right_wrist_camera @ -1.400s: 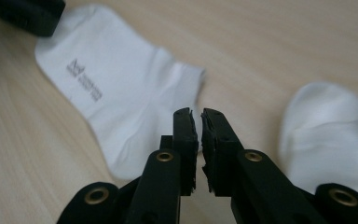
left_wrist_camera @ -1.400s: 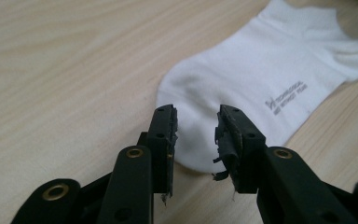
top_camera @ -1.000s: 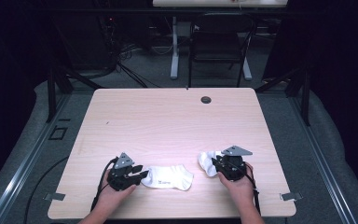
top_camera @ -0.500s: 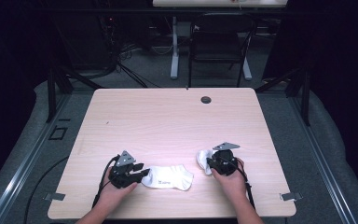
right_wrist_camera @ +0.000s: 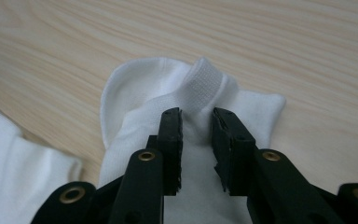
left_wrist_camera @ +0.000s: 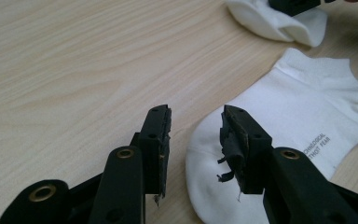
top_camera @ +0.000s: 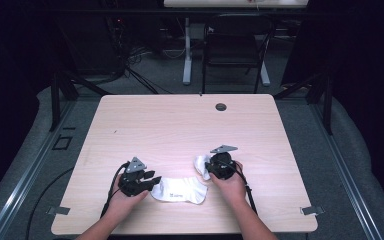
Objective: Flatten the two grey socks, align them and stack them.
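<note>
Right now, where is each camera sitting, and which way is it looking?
High view: above the table's near side, looking forward and down; forearms, both hands.
Left gripper view: on the left gripper, looking along its jaws at the flat sock.
Right gripper view: on the right gripper, looking at the bunched sock.
All three show both socks.

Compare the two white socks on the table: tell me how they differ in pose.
The flat sock lies spread out, printed lettering showing, toe beside the left claw. The bunched sock is crumpled, a fold raised between the right claw pads. Both are white and rest on the table.
</note>
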A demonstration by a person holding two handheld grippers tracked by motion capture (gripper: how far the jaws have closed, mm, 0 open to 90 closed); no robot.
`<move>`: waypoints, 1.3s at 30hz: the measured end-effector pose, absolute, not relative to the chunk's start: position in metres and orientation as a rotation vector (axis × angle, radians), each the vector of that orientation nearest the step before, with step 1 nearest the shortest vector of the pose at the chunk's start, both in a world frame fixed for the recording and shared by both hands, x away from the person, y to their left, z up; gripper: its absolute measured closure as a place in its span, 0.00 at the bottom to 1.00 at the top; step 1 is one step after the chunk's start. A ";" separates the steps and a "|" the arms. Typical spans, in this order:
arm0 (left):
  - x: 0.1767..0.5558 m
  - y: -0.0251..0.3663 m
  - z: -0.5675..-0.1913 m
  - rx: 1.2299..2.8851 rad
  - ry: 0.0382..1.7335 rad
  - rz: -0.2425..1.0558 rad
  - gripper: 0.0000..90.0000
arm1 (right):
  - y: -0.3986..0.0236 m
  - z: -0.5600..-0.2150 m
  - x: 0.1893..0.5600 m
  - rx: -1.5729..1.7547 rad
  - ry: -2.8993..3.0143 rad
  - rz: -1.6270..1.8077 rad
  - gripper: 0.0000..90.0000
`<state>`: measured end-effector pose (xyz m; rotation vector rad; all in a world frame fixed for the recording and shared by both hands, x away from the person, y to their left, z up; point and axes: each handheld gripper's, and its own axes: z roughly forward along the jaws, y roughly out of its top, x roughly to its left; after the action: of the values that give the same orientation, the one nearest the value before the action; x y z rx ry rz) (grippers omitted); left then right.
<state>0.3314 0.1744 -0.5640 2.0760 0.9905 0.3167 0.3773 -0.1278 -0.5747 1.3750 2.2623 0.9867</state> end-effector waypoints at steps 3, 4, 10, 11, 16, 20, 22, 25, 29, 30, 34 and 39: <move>0.333 0.174 -0.564 2.069 1.001 0.316 0.69 | -0.116 -0.575 0.380 1.353 2.275 0.999 0.81; 0.334 0.174 -0.563 2.075 0.995 0.320 0.69 | -0.103 -0.576 0.382 1.332 2.289 1.005 0.81; 0.334 0.175 -0.562 2.063 1.001 0.331 0.69 | -0.090 -0.564 0.377 1.277 2.286 1.049 0.78; 0.334 0.175 -0.562 2.063 1.001 0.331 0.69 | -0.090 -0.564 0.377 1.277 2.286 1.049 0.78; 0.336 0.174 -0.559 2.062 0.999 0.338 0.69 | -0.084 -0.556 0.361 1.191 2.352 1.059 0.68; 0.341 0.167 -0.556 2.051 0.991 0.347 0.69 | -0.080 -0.564 0.356 1.144 2.394 0.983 0.68; 0.343 0.163 -0.555 2.058 0.989 0.350 0.69 | -0.079 -0.568 0.356 1.133 2.411 0.930 0.76; 0.345 0.158 -0.555 2.057 0.978 0.360 0.69 | -0.080 -0.570 0.356 1.145 2.408 0.938 0.89; 0.352 0.150 -0.553 2.046 0.975 0.362 0.71 | -0.081 -0.566 0.357 1.181 2.392 1.029 0.97; 0.353 0.148 -0.553 2.040 0.982 0.360 0.72 | -0.081 -0.565 0.357 1.179 2.393 1.038 0.97; 0.356 0.144 -0.554 2.049 0.992 0.367 0.72 | -0.078 -0.558 0.357 1.187 2.381 1.099 0.97; 0.359 0.141 -0.554 2.046 1.000 0.371 0.74 | -0.074 -0.552 0.356 1.193 2.369 1.147 0.97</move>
<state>0.3593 0.1407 -0.5541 2.0463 1.0000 0.3705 0.3557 -0.0736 -0.5518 1.1933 2.3694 1.1466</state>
